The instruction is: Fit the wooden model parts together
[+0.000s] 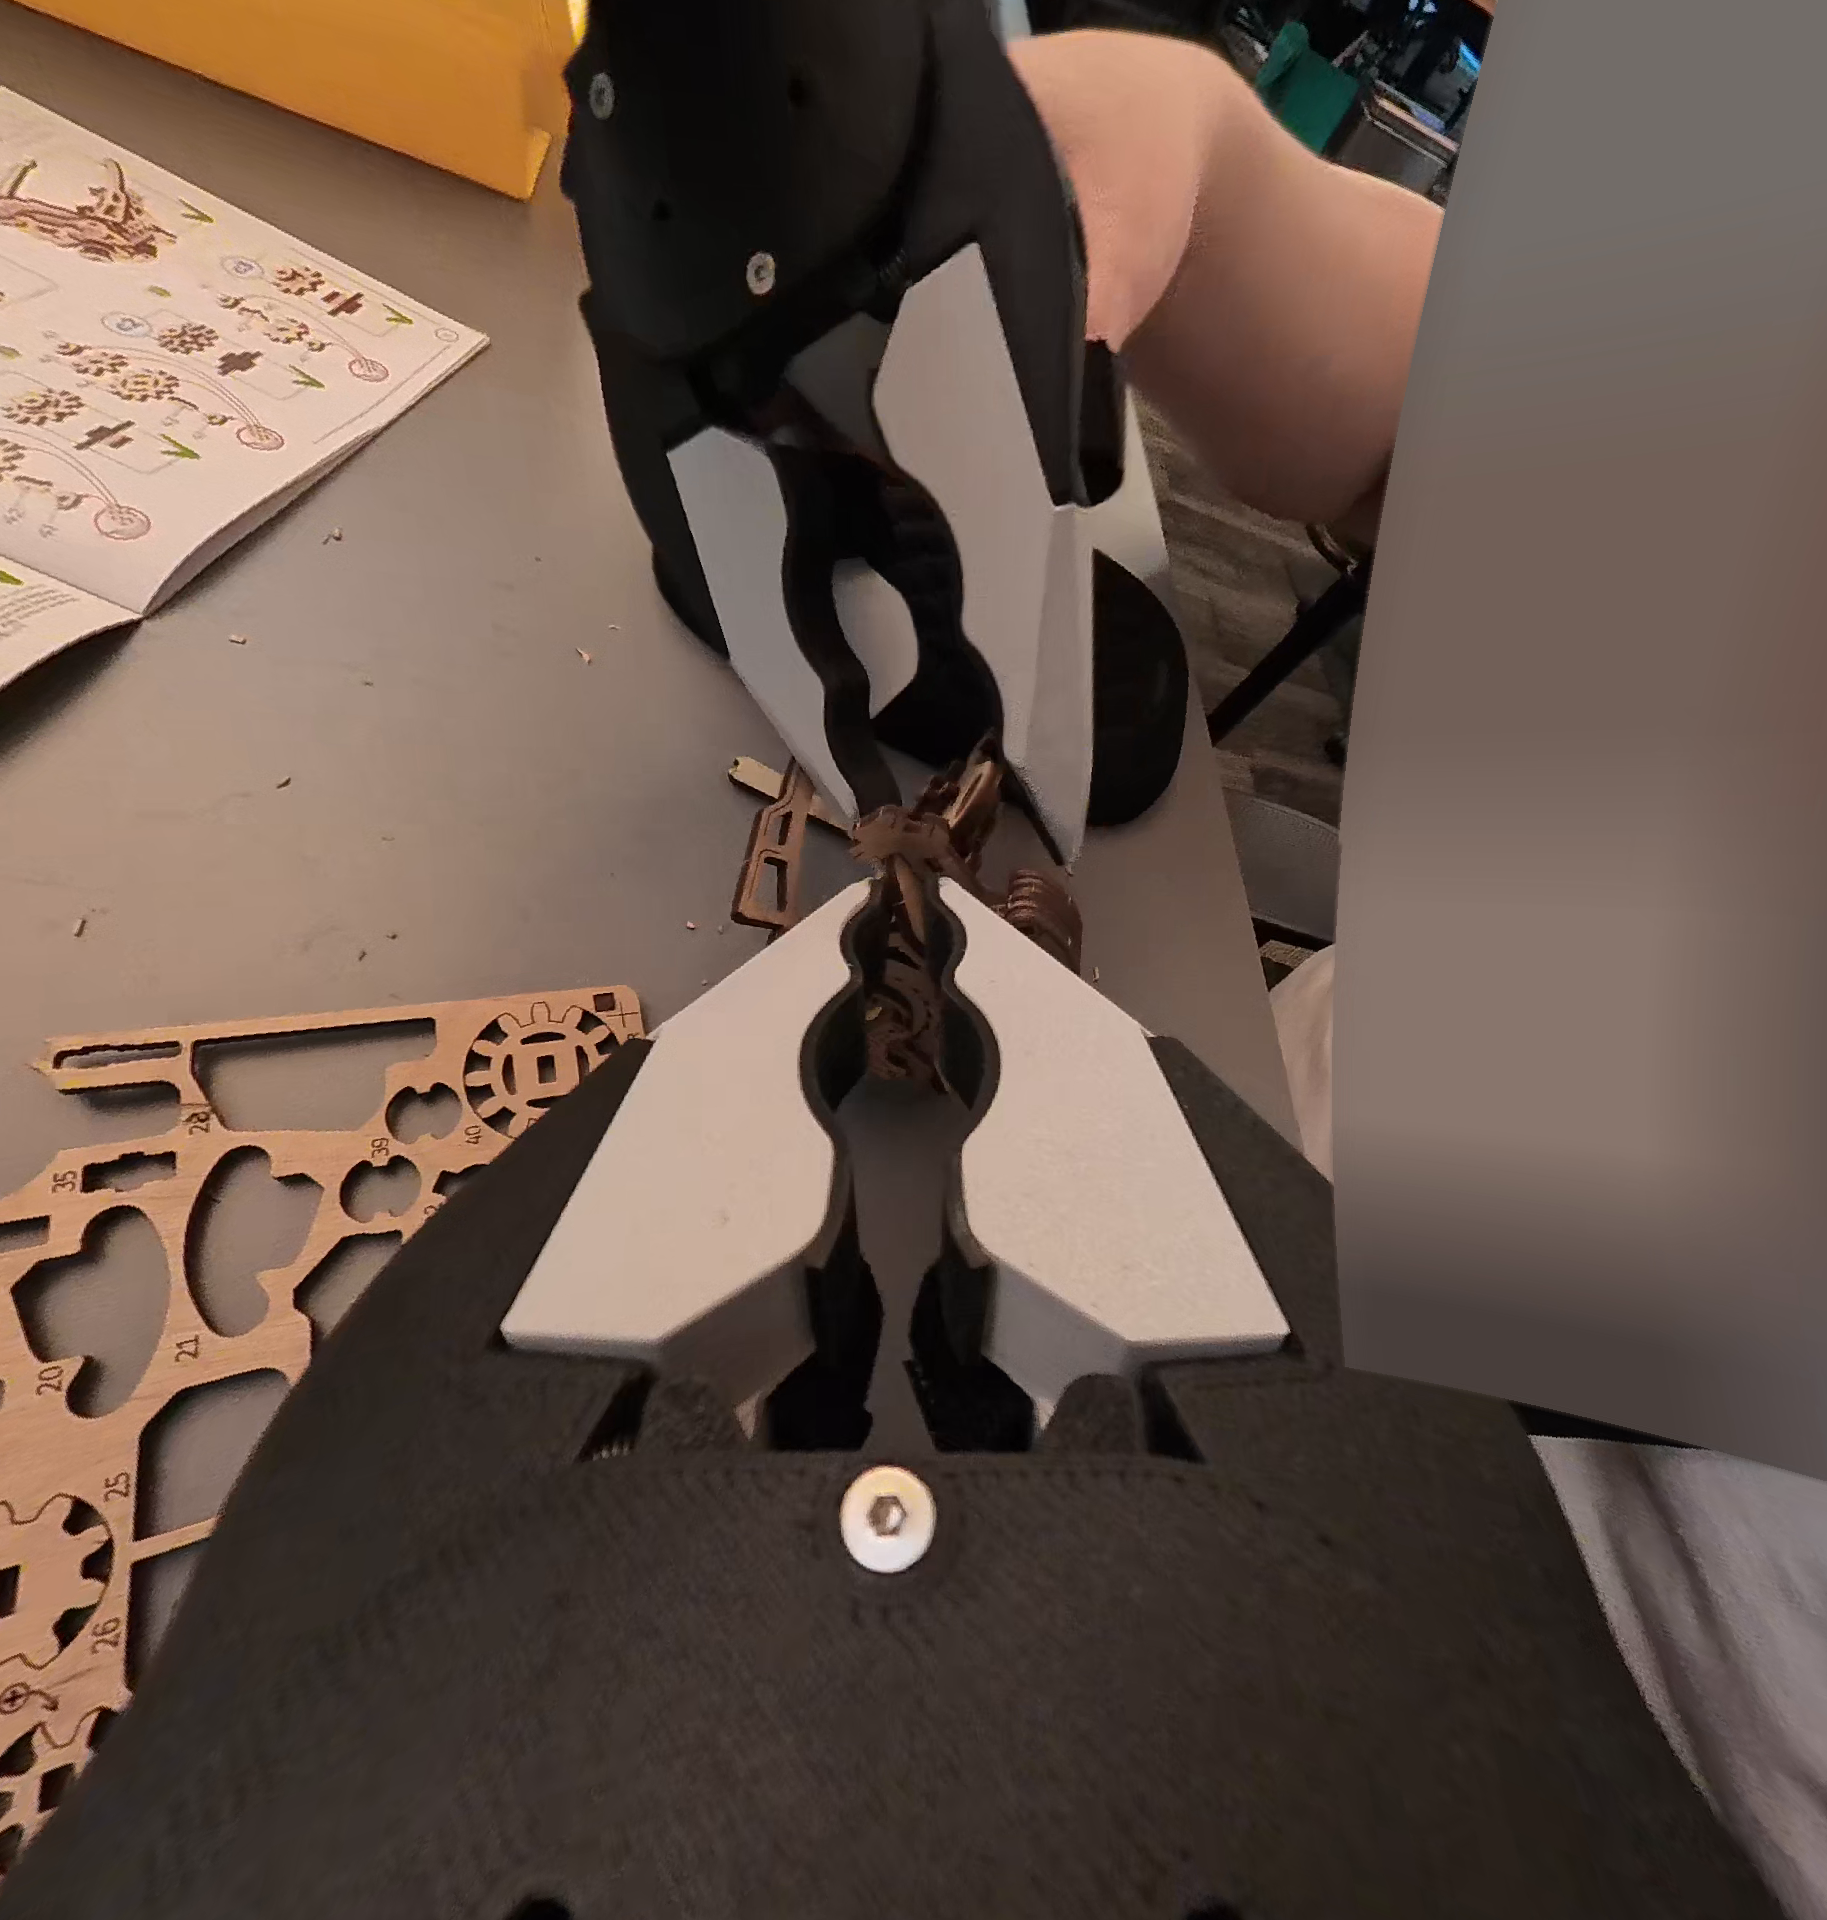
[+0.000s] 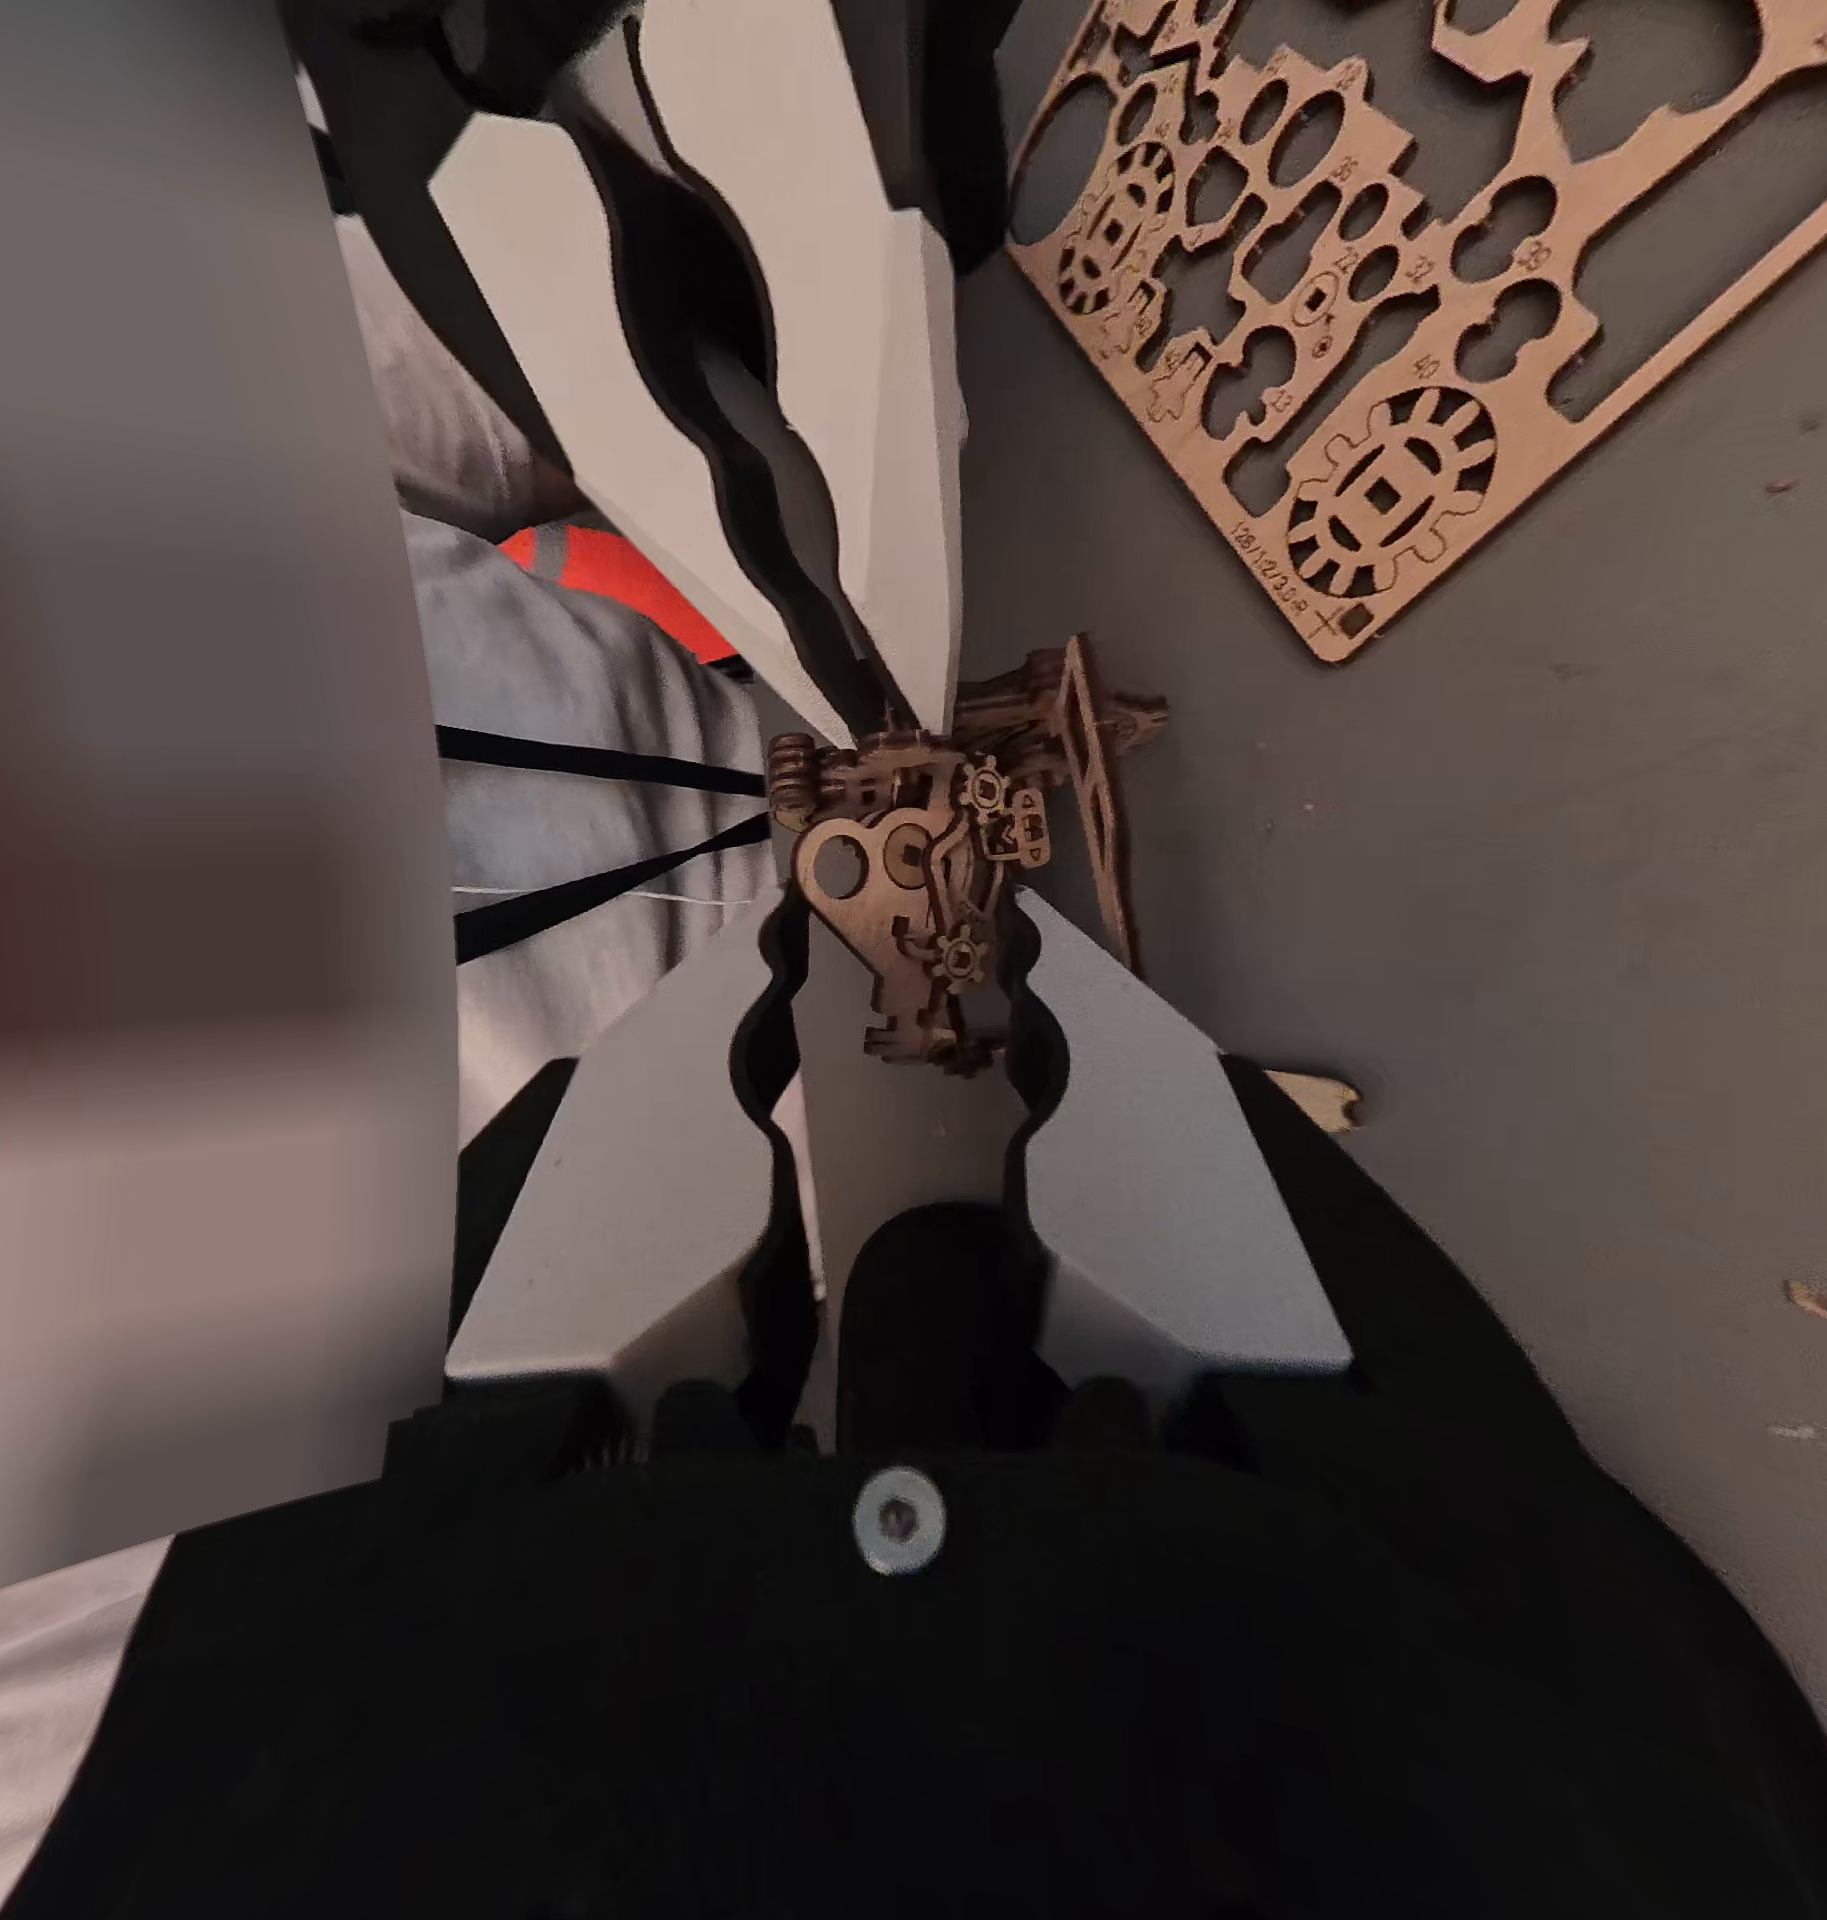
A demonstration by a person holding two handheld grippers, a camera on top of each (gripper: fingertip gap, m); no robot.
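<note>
Held between the two tongs, over the right edge of the grey table [image 1: 421, 779]: a small dark-brown wooden model [image 1: 904, 997] [image 2: 909, 883], built from gears, plates and pins.

Gripped from the near side by the left gripper [image 1: 904, 894] [image 2: 893, 722], its white fingers [image 1: 722, 1143] drawn narrow, almost meeting at the tips, with the model pinched in the wavy gap. Gripped from the opposite side by the right gripper [image 2: 904, 914] [image 1: 956, 826], jaws somewhat wider, the flat plate of the model filling the space between them and seeming to touch both inner edges. Tips of both grippers very near to each other, nearly touching around the model.

Just beside the model, lying flat on the table: a dark wooden frame piece [image 1: 779, 862]. A little further, near the right gripper's body: a small pale wood scrap [image 2: 1314, 1101].

To the left of the left gripper: a light plywood sheet [image 1: 265, 1174] [image 2: 1408, 312] with many cut-out holes and some gears not pushed out. Behind it, well apart: an open instruction booklet [image 1: 161, 364] and a yellow box [image 1: 369, 73]. Small wood crumbs scattered on the table. Behind the right gripper: a person's forearm [image 1: 1252, 312].
</note>
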